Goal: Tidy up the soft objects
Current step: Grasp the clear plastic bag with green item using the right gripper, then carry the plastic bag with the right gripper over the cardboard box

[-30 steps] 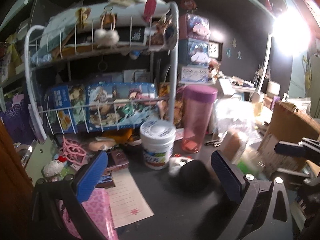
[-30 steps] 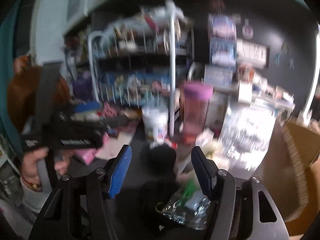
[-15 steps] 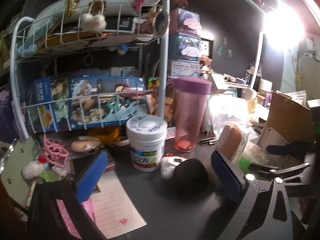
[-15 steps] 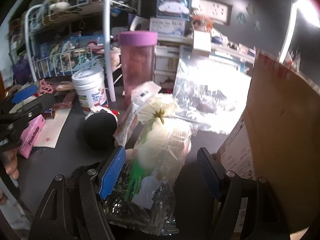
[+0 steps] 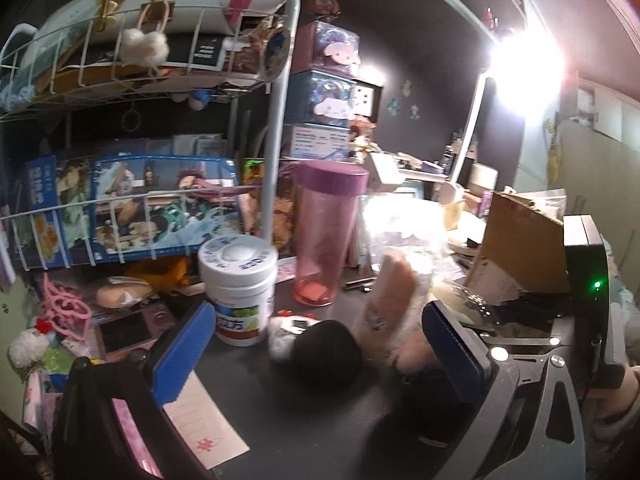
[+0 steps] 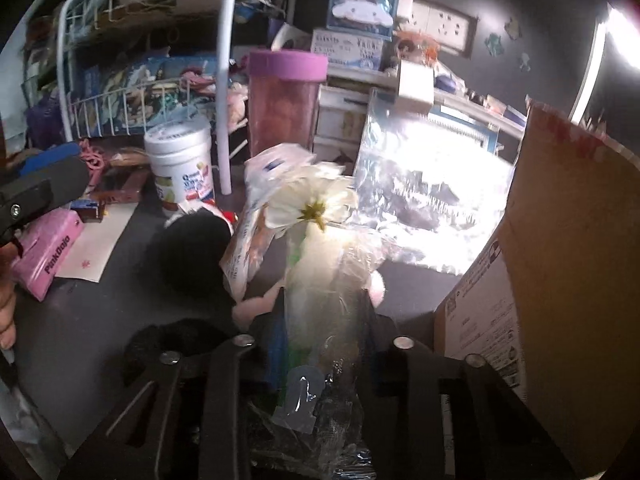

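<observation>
A cluttered dark desk (image 5: 304,412), described from the pink tumbler with a purple lid (image 6: 282,104) that stands near its middle. In front of the tumbler, toward the camera, the right gripper (image 6: 324,320) has just been closing, and its 2 jaws now pinch a white plush flower wrapped in clear plastic (image 6: 320,240); the wrap bulges above and below the pads. The flower's bloom tips toward the tumbler. Left of the flower, also in front of the tumbler, lies a black fuzzy ball (image 5: 326,354), untouched. A white tub (image 5: 240,280) stands just left of the tumbler, and a cardboard box (image 6: 560,248) rises well to its right.

The left gripper (image 5: 316,340) hovers in front of the tumbler with its blue pads (image 5: 182,346) spread wide around nothing, the black ball lying ahead between them.

This looks like the pick-up step for the flower. Next, probably, a lift clear of the clutter and a carry to wherever soft things are gathered; the crinkly wrap could slip.
</observation>
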`<state>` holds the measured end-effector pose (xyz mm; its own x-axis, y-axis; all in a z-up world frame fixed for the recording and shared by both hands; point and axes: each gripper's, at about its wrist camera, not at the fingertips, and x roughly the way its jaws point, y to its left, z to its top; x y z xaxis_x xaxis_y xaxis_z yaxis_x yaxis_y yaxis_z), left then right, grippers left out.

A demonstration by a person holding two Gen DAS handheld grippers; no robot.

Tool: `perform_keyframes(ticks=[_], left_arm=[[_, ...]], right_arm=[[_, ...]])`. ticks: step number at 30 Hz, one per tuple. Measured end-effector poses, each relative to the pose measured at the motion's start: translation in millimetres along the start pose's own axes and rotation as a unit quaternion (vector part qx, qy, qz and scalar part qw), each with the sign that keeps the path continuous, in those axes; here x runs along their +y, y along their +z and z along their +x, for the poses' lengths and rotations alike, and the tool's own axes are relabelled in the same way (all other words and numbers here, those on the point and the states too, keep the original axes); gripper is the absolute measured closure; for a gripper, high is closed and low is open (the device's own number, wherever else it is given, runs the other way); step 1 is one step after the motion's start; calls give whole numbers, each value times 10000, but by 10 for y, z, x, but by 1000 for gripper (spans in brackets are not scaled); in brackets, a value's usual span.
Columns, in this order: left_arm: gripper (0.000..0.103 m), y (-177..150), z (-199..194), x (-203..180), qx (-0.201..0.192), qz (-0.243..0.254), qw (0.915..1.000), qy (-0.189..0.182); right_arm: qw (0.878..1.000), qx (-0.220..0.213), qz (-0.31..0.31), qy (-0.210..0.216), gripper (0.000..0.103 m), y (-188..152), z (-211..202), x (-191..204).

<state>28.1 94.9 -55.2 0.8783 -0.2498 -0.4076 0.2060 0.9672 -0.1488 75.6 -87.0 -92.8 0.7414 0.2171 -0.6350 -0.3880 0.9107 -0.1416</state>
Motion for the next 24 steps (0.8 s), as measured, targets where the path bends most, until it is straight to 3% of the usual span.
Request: perform_keyframes(ticks=[8,14,19,21,23,24], left_arm=[[1,219,-60,-185,18,365,9990,-239],[1,491,-17,-297,144,451,9935,-1033],[1,712,-22,-383,173,183,9823,-1857],[7,785,-66,-456,148,172,9763,-2152],[22,870,-112,-562,141,241,9720,-2332],[23,902,-122,-605,135,271,9720,-2331]], right_arm=[[9982,-552,-196,106,79,52,-322,65],[9895,-1237,-329,665,79,221,-631,98],[9734,-1807,-529,1303,79,364,-914,121],[9678,-1990,-619,1414,79,384,-1010,117],[9640,-2106,-659,1484,79,424,-1083,64],[9628,-2161,-626,1494,79,441,-1114,16]])
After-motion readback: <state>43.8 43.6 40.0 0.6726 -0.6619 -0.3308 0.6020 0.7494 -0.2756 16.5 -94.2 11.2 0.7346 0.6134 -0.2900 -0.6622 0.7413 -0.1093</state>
